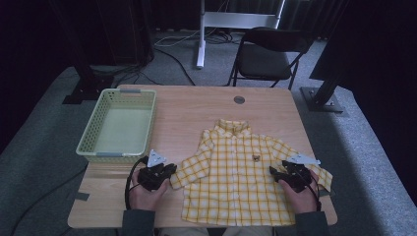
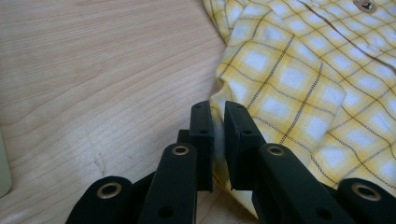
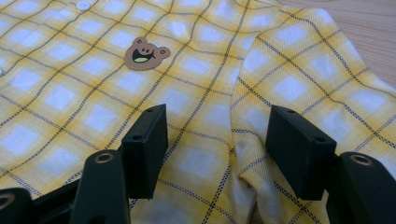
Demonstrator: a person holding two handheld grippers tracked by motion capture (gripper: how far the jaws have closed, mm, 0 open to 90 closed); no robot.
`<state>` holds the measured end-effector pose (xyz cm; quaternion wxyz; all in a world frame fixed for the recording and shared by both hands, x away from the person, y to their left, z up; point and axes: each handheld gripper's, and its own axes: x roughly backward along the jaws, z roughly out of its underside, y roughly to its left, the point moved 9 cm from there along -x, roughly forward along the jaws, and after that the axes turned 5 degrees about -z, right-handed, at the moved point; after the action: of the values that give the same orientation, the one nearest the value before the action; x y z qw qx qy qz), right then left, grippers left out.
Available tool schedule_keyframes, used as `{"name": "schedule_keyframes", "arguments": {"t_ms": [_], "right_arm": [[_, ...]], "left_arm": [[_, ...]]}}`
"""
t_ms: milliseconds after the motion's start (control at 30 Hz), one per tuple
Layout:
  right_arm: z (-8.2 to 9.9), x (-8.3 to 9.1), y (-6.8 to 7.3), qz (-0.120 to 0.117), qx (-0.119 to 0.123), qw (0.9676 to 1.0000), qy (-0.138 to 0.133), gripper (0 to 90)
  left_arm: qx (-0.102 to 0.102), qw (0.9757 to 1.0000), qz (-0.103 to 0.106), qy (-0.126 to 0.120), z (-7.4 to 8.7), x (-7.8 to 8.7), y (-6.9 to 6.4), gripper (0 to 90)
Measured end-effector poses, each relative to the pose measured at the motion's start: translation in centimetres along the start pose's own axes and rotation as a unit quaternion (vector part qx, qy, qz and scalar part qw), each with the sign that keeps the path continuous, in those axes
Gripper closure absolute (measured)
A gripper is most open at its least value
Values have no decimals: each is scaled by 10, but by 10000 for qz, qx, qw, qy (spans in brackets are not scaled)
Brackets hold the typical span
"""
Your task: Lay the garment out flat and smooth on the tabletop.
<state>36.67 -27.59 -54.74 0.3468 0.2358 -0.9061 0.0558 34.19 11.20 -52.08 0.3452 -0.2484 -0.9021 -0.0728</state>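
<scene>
Shirt (image 1: 236, 172) feels light and limp, so my left gripper (image 2: 218, 140) pinches its left sleeve hem while my right gripper (image 3: 219, 144) gapes over the right sleeve.

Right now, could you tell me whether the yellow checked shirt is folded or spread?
Spread: the yellow checked shirt lies flat, both sleeves out.

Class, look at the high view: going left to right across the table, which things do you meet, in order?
Pale green plastic basket → left gripper, black, in the person's hand → yellow checked short-sleeved shirt → right gripper, black.
</scene>
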Motion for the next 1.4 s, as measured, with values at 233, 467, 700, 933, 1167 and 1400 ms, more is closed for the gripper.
{"name": "schedule_keyframes", "arguments": {"t_ms": [233, 467, 700, 933, 1167, 1400], "right_arm": [[0, 0, 0, 0, 1, 10000, 0, 382], [0, 0, 0, 1, 1, 10000, 1, 382], [0, 0, 0, 5, 1, 10000, 0, 381], [0, 0, 0, 10, -7, 10000, 1, 380], [0, 0, 0, 9, -9, 10000, 3, 380], [0, 0, 0, 11, -19, 10000, 5, 379]], "left_arm": [[9, 10000, -22, -20, -1, 2, 2, 831], [29, 10000, -39, -50, -1, 4, 4, 831], [76, 9999, -60, -71, 0, 7, 6, 831], [111, 9999, -74, -90, 2, 9, 9, 830], [148, 9998, -98, -108, 3, 11, 11, 830], [168, 9997, -113, -117, 4, 13, 13, 830]]}}
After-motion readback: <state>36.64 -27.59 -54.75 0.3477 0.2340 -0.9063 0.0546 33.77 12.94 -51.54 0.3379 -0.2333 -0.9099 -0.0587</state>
